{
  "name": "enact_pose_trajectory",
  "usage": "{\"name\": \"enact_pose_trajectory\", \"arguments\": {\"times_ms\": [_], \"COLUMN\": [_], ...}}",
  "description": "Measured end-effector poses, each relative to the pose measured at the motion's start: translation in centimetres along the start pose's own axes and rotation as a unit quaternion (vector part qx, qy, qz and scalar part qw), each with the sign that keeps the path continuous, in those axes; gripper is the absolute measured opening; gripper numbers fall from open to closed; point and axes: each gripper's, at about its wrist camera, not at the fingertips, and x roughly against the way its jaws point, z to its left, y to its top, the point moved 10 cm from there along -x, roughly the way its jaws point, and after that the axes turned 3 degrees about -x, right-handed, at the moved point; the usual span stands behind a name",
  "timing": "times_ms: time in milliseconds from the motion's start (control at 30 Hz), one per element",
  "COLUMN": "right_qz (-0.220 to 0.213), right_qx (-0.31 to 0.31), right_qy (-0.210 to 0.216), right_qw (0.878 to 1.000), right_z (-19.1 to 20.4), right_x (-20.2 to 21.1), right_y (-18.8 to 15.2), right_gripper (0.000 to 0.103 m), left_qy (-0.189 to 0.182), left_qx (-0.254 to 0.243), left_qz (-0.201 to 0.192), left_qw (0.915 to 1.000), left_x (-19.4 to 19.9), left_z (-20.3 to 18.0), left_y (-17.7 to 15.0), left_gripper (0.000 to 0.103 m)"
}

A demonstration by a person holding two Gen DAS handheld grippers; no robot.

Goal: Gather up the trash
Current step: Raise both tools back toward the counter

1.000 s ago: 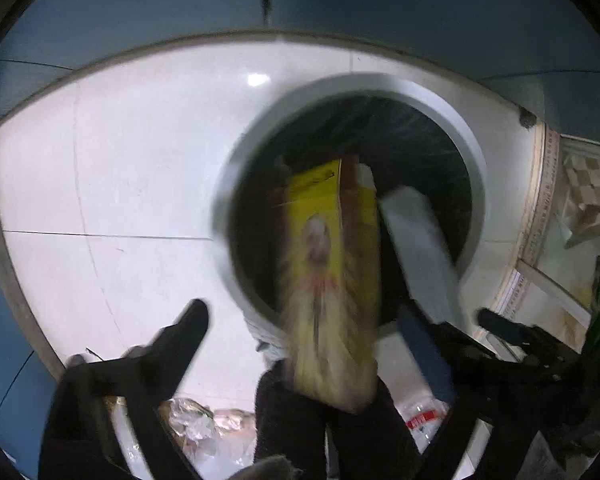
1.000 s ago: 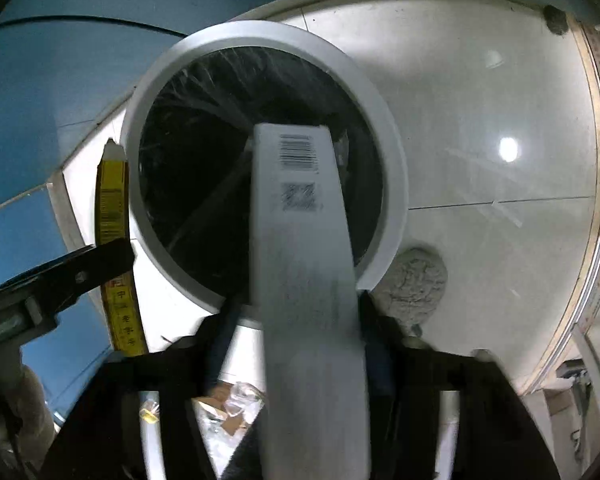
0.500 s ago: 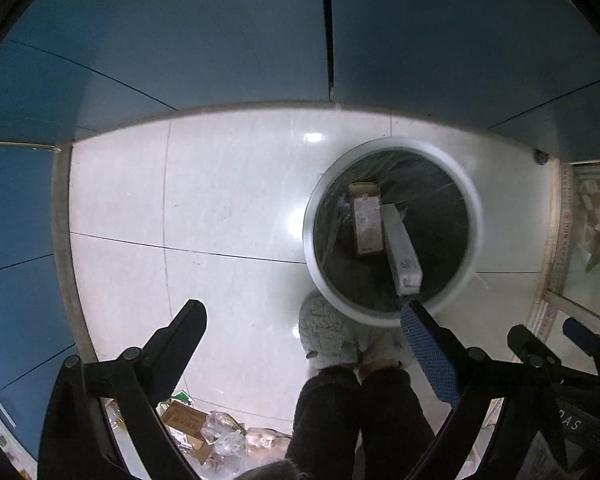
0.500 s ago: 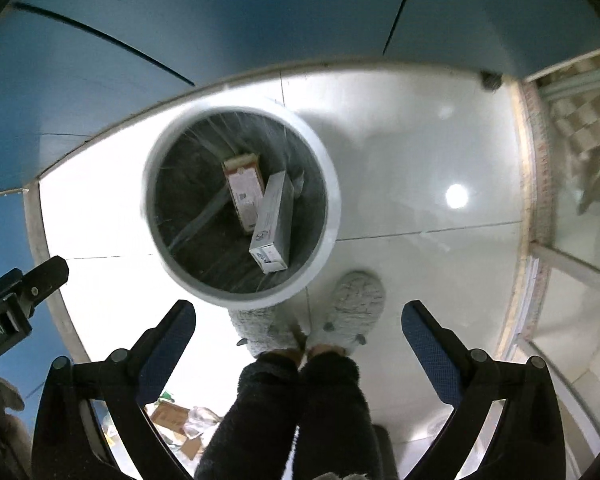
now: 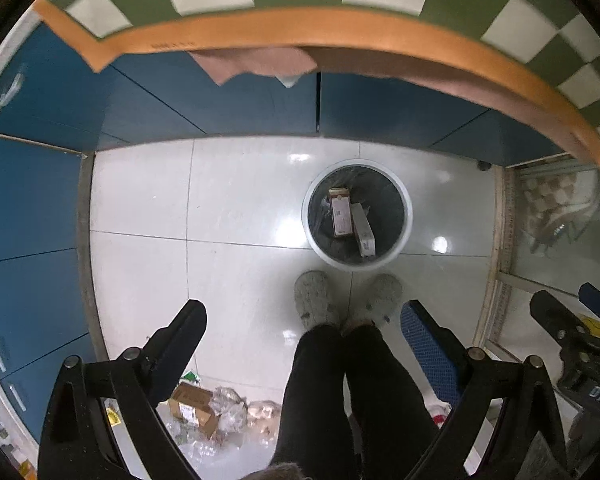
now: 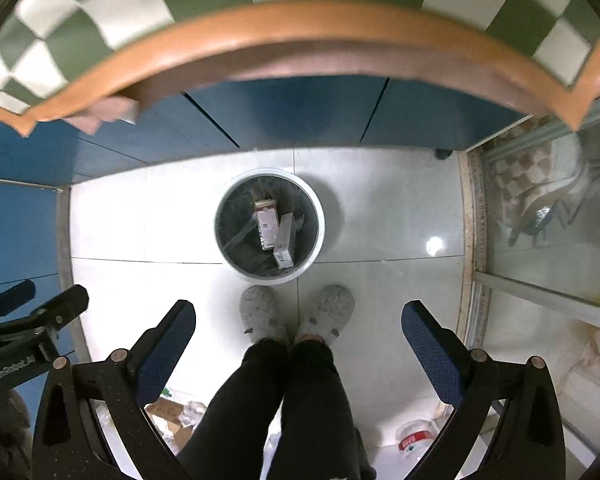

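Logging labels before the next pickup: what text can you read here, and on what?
"DAS", cut off: right gripper body.
"...Robot.AI", start unclear: left gripper body.
Boxes in bin: barcodes, print too small.
Cardboard box label: unreadable.
Red-labelled wrapper: blurred.

- Both views are evenly lit, bright on the glossy white floor (image 5: 236, 208), dim at the black fisheye corners.
- Ceiling lights glare as white spots on the tiles ahead of the jaws.
- The counter (image 6: 300, 36) edge above is motion-blurred and strongly bowed.
- The bin (image 5: 358, 215) is sharp.
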Motion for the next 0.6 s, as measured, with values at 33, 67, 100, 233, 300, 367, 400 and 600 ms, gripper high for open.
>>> {"name": "enact_pose_trajectory", "arguments": {"times_ms": [33, 67, 100, 233, 300, 367, 400, 600], "right_qz": [-0.001, -0.005, -0.009, -0.033, -0.039, -0.045, -0.049, -0.063], "right_qx": [0.0, 0.001, -0.001, -0.01, -0.013, -0.012, -0.012, -0.018], "right_qy": [0.001, 0.0, 0.004, 0.002, 0.002, 0.002, 0.004, 0.023], "right_qw": [1.0, 1.0, 1.0, 0.999, 0.999, 0.999, 0.999, 0.998], "right_z": [0.1, 0.2, 0.3, 1.0, 1.1, 1.5, 1.8, 3.4], "right_x": [1.1, 3.1, 5.0, 10.6, 13.0, 14.6, 15.6, 18.0], "right_y": [-0.3, -0.7, -1.1, -2.2, -2.9, -3.3, -3.5, -3.5], "right_gripper": [0.103, 0.103, 0.103, 0.103, 0.103, 0.103, 0.103, 0.103], "left_qy": [0.0, -0.002, -0.002, -0.01, -0.014, -0.013, -0.015, -0.031], "left_qx": [-0.002, -0.003, -0.004, -0.008, -0.013, -0.019, -0.021, -0.024], "left_qz": [0.001, -0.001, -0.004, -0.015, -0.024, -0.04, -0.048, -0.082], "left_qw": [1.0, 1.0, 1.0, 0.9998, 0.9995, 0.9989, 0.9985, 0.9959], "left_x": [1.2, 2.6, 3.5, 7.5, 9.2, 11.1, 11.9, 15.3], "left_z": [0.1, 0.2, 0.3, 0.7, 0.7, 0.8, 0.9, 1.0], "left_y": [-0.4, -0.7, -0.9, -1.6, -1.7, -1.7, -1.6, -0.6], "left_gripper": [0.099, 0.099, 0.099, 0.099, 0.099, 0.099, 0.099, 0.103]}}
